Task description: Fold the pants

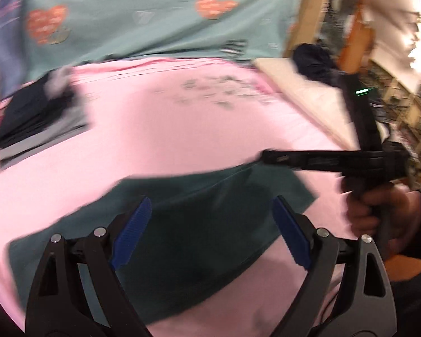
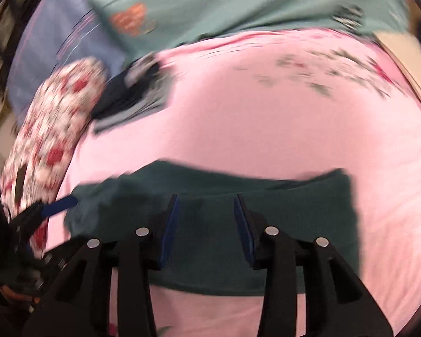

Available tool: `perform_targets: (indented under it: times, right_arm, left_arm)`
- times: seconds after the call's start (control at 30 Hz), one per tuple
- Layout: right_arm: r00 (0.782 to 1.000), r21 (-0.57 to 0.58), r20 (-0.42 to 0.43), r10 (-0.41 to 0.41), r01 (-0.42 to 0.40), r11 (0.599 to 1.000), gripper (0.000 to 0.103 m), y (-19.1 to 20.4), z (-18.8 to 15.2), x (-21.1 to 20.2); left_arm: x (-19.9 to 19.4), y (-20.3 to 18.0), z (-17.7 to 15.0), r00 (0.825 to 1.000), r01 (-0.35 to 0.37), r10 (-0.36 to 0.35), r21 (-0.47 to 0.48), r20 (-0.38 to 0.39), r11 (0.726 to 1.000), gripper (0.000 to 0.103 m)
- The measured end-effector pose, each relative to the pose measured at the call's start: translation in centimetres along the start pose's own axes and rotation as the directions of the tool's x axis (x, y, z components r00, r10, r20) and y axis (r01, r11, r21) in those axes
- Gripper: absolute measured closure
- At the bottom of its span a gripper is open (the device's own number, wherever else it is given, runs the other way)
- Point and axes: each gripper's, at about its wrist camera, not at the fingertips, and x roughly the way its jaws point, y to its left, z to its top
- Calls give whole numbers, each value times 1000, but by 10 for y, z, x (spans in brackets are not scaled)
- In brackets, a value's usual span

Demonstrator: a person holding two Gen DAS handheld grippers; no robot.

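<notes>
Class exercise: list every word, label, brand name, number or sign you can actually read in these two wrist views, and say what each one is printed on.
No text can be read in either view.
Teal blanket: heart patches carry marks, too blurred to read.
Pink sheet: grey-green print, blurred; cannot tell if it is lettering.
Right claw: only a green light on its body, no label legible.
Dark green pants: no label visible.

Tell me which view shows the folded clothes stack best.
The left wrist view: the dark folded stack lies unobstructed on the pink sheet, its layered edges visible. The right wrist view shows it smaller, blurrier, beside the floral pillow.
</notes>
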Motion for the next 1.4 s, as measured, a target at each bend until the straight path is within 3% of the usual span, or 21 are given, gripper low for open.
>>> perform_targets:
  times: [0.07,0.13,0.17,0.23,0.3,0.33,0.43,0.5,0.63,0.73,0.87,1.0,1.13,1.2,1.3,1.4]
  right_arm:
    - [1000,87,-10,-8,8,996,67,-40,6,7]
    - [996,140,-67,-62,71,988,68,-70,6,25]
    - [994,158,-91,-62,76,985,75,-82,6,33]
    - [994,182,-106,-22,41,983,73,-85,11,32]
    - [995,159,-93,-29,44,986,61,-72,17,18]
    - [997,142,-64,-39,48,989,58,-65,19,10]
    - [1000,65,-17,-16,17,998,56,-30,23,-5]
    - [1000,3,-23,1,-1,1000,56,3,22,-2]
    - [998,-142,-43,35,-40,989,56,80,11,17]
    - [996,-249,-63,66,-80,965,56,146,-2,34]
    - [987,-353,-115,117,-150,923,56,221,-22,52]
    - [973,-472,-186,137,-211,856,56,292,-52,67]
    - [961,-546,-248,124,-244,802,56,340,-86,86]
    - [957,-565,-269,104,-245,788,56,354,-100,97]
    - [953,-579,-294,73,-238,780,56,365,-114,119]
    - [955,-558,-288,74,-230,797,56,369,-116,137]
  left_arm:
    - [39,-9,2,997,42,-43,-13,-65,999,14]
    - [79,-1,-12,983,5,-16,-59,-185,998,14]
    - [89,5,-20,974,-13,-3,-72,-226,997,16]
    - [74,4,-21,977,-66,61,-21,-203,998,16]
    - [39,13,-14,982,-111,104,-34,-160,993,14]
    - [27,19,-13,981,-143,135,-45,-143,989,5]
    - [-19,54,-17,945,-315,300,-115,-130,942,2]
    - [-41,91,-27,894,-437,403,-175,-197,882,2]
    - [-80,147,-49,808,-584,526,-242,-263,775,2]
    - [-106,178,-64,772,-634,569,-290,-283,717,2]
    - [-143,207,-87,738,-674,611,-333,-285,660,2]
    - [-196,237,-121,724,-684,628,-421,-286,596,2]
    - [-228,256,-148,722,-675,626,-495,-293,547,2]
    - [-236,257,-155,744,-649,611,-510,-271,564,2]
    - [-234,250,-155,732,-666,625,-479,-272,571,2]
    - [-230,241,-151,736,-662,624,-473,-262,582,2]
